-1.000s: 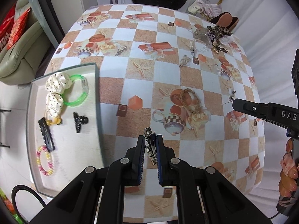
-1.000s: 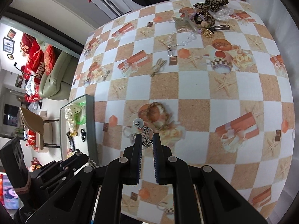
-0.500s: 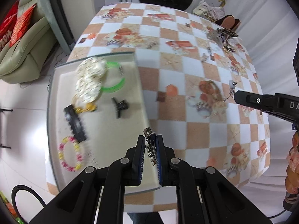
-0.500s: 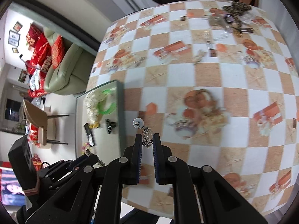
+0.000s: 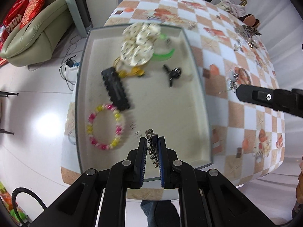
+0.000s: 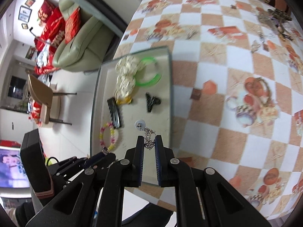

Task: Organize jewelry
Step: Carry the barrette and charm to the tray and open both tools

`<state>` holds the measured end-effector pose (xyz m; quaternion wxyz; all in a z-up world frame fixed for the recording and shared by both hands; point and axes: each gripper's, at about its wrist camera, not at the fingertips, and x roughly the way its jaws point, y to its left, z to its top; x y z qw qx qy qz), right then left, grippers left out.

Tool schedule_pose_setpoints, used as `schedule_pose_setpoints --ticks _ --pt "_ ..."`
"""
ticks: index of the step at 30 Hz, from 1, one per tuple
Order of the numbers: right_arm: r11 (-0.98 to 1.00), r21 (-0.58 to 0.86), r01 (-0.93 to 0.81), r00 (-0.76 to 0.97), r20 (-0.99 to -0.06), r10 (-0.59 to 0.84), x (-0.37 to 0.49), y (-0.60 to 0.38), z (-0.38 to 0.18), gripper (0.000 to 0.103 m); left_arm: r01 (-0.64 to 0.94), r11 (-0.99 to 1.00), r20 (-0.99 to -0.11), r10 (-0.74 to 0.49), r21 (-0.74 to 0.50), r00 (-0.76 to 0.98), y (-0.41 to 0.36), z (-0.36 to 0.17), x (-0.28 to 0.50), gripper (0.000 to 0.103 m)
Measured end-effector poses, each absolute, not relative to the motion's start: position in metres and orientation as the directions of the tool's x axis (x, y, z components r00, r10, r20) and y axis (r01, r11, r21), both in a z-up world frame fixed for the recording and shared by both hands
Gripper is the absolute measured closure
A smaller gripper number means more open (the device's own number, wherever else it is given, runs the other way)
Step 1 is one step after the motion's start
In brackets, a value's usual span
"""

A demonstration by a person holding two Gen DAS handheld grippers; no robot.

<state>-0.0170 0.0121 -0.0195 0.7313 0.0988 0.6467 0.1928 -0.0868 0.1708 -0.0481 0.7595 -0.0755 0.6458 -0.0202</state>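
My left gripper (image 5: pixel 151 141) is shut on a silver metal hair clip (image 5: pixel 151 147) and holds it above the near part of the white tray (image 5: pixel 170 113). My right gripper (image 6: pixel 149 140) is shut on a silver chain with a round white pendant (image 6: pixel 140 124), above the tray's (image 6: pixel 132 113) near right part. The right gripper also shows in the left wrist view (image 5: pixel 236 90), right of the tray. In the tray lie a pink and yellow bead bracelet (image 5: pixel 105 126), a black comb clip (image 5: pixel 115 89), a small black claw clip (image 5: pixel 172 72), cream scrunchies (image 5: pixel 138 45) and a green bangle (image 5: pixel 164 54).
The tray sits at the left end of a table with a checked orange and white cloth (image 6: pixel 227 75). A pile of more jewelry (image 6: pixel 272 20) lies at the far right of the table. A green sofa (image 5: pixel 32 30) stands beyond the table's left edge.
Both grippers have moved left from over the cloth to above the tray, each still holding its piece. The tray now fills the middle of both views.
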Motion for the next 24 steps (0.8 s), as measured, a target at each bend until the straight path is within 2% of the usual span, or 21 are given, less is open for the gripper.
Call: schedule_pose_setpoints --ticks 9,24 --pt "0.911 0.385 -0.148 -0.014 -0.922 0.387 -0.018 0.048 -0.066 0.091 -0.056 0.993 -0.987 -0.095 -0.103 0.129 0.184 -0.077 -0.086 0.087" --pt "0.937 0.322 -0.137 -0.081 -0.946 0.314 0.006 0.072 -0.119 0.090 -0.034 0.997 -0.992 -0.072 -0.075 0.100 0.183 -0.102 -0.078 0.087"
